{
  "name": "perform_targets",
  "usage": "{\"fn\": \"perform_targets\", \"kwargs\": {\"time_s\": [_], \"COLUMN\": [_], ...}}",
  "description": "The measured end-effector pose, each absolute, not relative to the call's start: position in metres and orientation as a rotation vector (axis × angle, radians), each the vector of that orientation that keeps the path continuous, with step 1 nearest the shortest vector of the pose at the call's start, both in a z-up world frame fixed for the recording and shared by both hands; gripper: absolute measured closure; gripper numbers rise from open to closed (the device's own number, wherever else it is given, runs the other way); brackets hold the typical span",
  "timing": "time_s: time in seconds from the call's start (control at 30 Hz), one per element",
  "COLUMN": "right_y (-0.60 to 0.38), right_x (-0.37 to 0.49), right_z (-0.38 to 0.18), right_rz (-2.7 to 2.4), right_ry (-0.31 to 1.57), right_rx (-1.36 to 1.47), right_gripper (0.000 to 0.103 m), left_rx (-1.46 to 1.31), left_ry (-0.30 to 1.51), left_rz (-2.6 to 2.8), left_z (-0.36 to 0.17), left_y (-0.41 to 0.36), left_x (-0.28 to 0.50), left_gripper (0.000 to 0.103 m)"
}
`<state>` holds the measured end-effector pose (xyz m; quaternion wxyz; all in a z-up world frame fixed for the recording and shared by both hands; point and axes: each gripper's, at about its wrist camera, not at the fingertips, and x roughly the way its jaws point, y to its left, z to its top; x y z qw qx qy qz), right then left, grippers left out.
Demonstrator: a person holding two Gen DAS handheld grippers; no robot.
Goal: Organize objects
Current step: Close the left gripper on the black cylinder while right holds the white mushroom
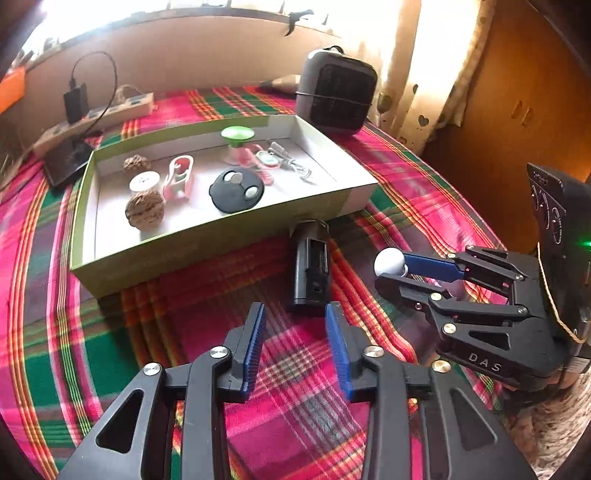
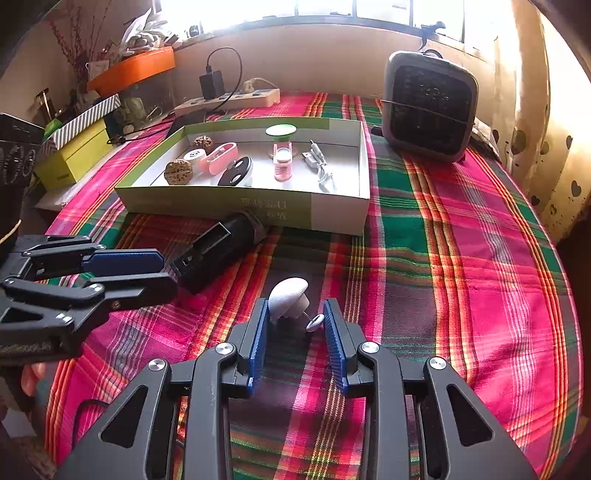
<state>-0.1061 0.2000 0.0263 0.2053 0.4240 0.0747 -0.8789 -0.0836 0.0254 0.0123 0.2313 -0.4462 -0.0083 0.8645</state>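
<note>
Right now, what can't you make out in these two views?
- White knob in the right gripper: whether the pads press on it; in the left wrist view the fingers cover it.
- Black cylinder: its underside is hidden, and its far end sits against the tray.
- Print on the tray's front wall: upside down, too small to read.
- Window: blown out by glare in both views.

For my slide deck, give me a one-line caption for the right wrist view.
Right gripper holds a small white plug above the plaid tablecloth, facing the open box.
</note>
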Motion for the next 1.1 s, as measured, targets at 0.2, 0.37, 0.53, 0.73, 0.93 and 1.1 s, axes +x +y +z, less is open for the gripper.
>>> {"fn": "perform_targets", "kwargs": {"time_s": [0.2, 0.37, 0.53, 0.73, 0.93, 1.1], "right_y": [0.202, 0.206, 0.206, 0.206, 0.206, 0.206], "right_x": [-0.106, -0.107, -0.108, -0.11, -0.11, -0.111], "right_z": [0.026, 0.026, 0.026, 0.026, 0.026, 0.026], "right_rz": [-2.451, -2.453, -2.453, -2.455, -2.456, -2.455], "right_ry": [0.222, 0.214, 0.212, 0.208, 0.211, 0.21], "right_rx": [1.183, 1.185, 1.185, 1.186, 1.186, 1.186], "right_gripper": [0.072, 0.072, 0.072, 0.072, 0.072, 0.072], "left_rx": [-1.194, -1.203, -1.206, -1.204, -1.19, -1.191], "left_ry": [-0.009, 0.0, 0.034, 0.049, 0.095, 0.087], "left_rz": [2.377, 2.38, 2.41, 2.433, 2.462, 2.476], "left_z": [0.01, 0.01, 0.009, 0.008, 0.007, 0.007], "left_y": [0.038, 0.048, 0.056, 0.062, 0.066, 0.064], "left_x": [-0.091, -0.101, -0.107, -0.113, -0.113, -0.113], "left_gripper": [0.067, 0.067, 0.067, 0.067, 0.067, 0.073]}}
